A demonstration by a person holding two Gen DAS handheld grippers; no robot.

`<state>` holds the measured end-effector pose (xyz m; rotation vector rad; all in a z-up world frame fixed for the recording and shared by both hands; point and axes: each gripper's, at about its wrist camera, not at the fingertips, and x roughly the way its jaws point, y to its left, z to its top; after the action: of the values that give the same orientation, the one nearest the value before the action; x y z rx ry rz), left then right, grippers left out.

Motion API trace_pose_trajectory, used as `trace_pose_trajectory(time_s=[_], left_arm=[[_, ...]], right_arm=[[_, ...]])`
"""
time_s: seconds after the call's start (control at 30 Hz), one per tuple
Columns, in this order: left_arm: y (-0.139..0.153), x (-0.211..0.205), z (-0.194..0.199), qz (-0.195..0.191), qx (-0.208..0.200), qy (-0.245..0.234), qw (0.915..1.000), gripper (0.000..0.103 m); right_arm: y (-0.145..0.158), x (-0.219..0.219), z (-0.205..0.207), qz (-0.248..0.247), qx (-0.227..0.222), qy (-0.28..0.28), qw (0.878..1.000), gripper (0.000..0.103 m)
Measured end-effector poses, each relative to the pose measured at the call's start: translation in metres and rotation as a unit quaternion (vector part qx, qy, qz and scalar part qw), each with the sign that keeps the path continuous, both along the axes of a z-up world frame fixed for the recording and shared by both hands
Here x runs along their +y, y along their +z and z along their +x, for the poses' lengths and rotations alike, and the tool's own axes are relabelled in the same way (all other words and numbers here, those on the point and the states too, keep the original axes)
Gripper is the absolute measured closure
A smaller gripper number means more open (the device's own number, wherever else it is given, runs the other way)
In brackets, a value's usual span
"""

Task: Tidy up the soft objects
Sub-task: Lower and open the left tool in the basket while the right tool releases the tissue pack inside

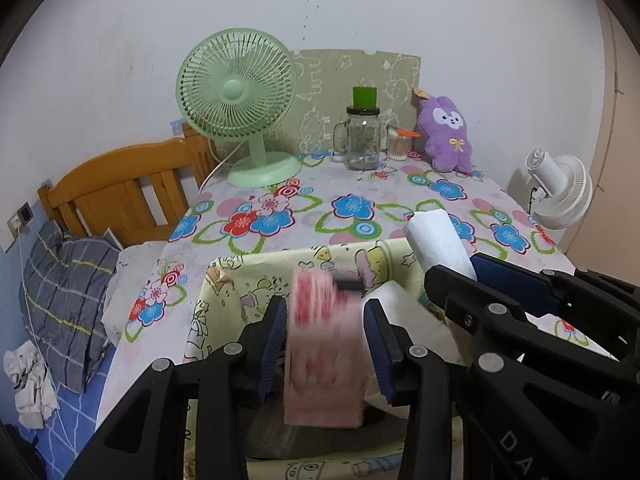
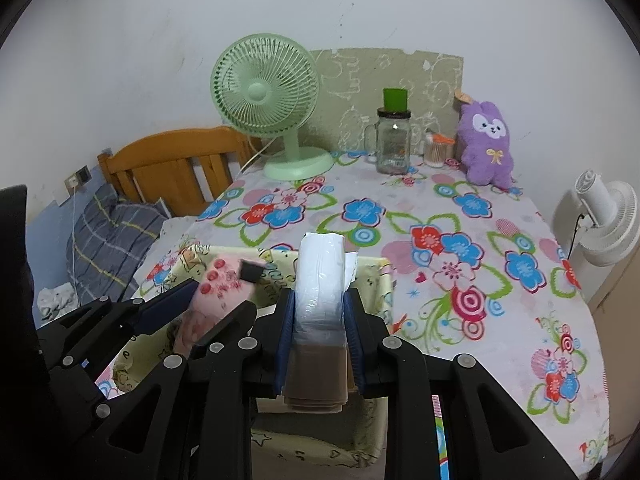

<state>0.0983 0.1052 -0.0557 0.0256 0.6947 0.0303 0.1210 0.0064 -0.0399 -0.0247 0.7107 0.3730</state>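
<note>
My left gripper (image 1: 326, 344) is shut on a pink folded sock with red dots (image 1: 320, 344), held over the yellow cartoon-print fabric basket (image 1: 240, 276). It also shows in the right wrist view (image 2: 218, 288). My right gripper (image 2: 319, 336) is shut on a white plastic-wrapped tissue pack (image 2: 320, 280), also over the basket (image 2: 380, 300). The pack shows in the left wrist view (image 1: 438, 240), held by the right gripper's blue pads (image 1: 508, 280). A purple plush rabbit (image 2: 486, 146) sits at the table's far right.
The floral tablecloth (image 2: 440, 240) covers the table. A green fan (image 2: 268, 104), a glass jar with a green cup on top (image 2: 394, 140) and a cotton-swab tub (image 2: 436, 152) stand at the back. A white fan (image 2: 604, 220) is to the right. A bed with a plaid pillow (image 1: 64, 300) is to the left.
</note>
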Motion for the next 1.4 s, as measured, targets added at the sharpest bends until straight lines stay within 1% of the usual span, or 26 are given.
trace_pose_trajectory(time_s=[0.3,0.4,0.43,0.47,0.5,0.53,0.63,0.73,0.87,1.07,1.1,1.17,1.23,1.3,1.4], left_arm=[[-0.014,0.016,0.0,-0.016,0.022,0.013,0.9995,0.061],[-0.017,0.022,0.0,-0.016,0.028,0.023,0.9992,0.06],[-0.017,0.024,0.001,-0.015,0.031,0.026,0.9991,0.055],[-0.018,0.026,0.001,-0.016,0.036,0.027,0.9989,0.044],[-0.018,0.028,0.002,-0.018,0.039,0.027,0.9987,0.039],[-0.019,0.029,0.002,-0.018,0.041,0.028,0.9986,0.036],[-0.019,0.031,0.003,-0.02,0.044,0.023,0.9986,0.036],[-0.019,0.031,0.004,-0.025,0.048,0.017,0.9984,0.033],[-0.019,0.032,0.006,-0.029,0.051,0.017,0.9981,0.031],[-0.02,0.029,0.007,-0.023,0.053,0.019,0.9981,0.029],[-0.02,0.028,0.007,-0.021,0.054,0.02,0.9981,0.029],[-0.021,0.027,0.006,-0.022,0.054,0.017,0.9981,0.025],[-0.02,0.026,0.005,-0.022,0.053,0.018,0.9982,0.023],[-0.02,0.025,0.005,-0.022,0.05,0.02,0.9983,0.021],[-0.02,0.023,0.004,-0.024,0.05,0.022,0.9982,0.017]], right_arm=[[-0.015,0.017,0.006,-0.005,0.023,0.021,1.0,0.075],[-0.019,0.023,0.007,-0.001,0.03,0.032,0.999,0.075],[-0.02,0.025,0.007,0.001,0.033,0.037,0.999,0.075],[-0.021,0.027,0.008,0.001,0.034,0.039,0.999,0.075],[-0.022,0.029,0.008,0.002,0.036,0.043,0.998,0.075],[-0.023,0.031,0.009,0.006,0.04,0.047,0.998,0.075],[-0.025,0.036,0.013,0.007,0.044,0.053,0.998,0.075],[-0.028,0.039,0.018,0.008,0.048,0.052,0.997,0.075],[-0.031,0.04,0.025,0.022,0.058,0.061,0.996,0.075],[-0.035,0.042,0.031,0.016,0.058,0.058,0.997,0.074],[-0.035,0.043,0.032,0.013,0.058,0.056,0.997,0.073],[-0.036,0.043,0.033,0.008,0.057,0.054,0.997,0.067],[-0.036,0.042,0.033,0.006,0.057,0.054,0.997,0.05],[-0.036,0.041,0.032,0.005,0.056,0.053,0.997,0.044],[-0.035,0.038,0.03,0.0,0.053,0.052,0.997,0.042]])
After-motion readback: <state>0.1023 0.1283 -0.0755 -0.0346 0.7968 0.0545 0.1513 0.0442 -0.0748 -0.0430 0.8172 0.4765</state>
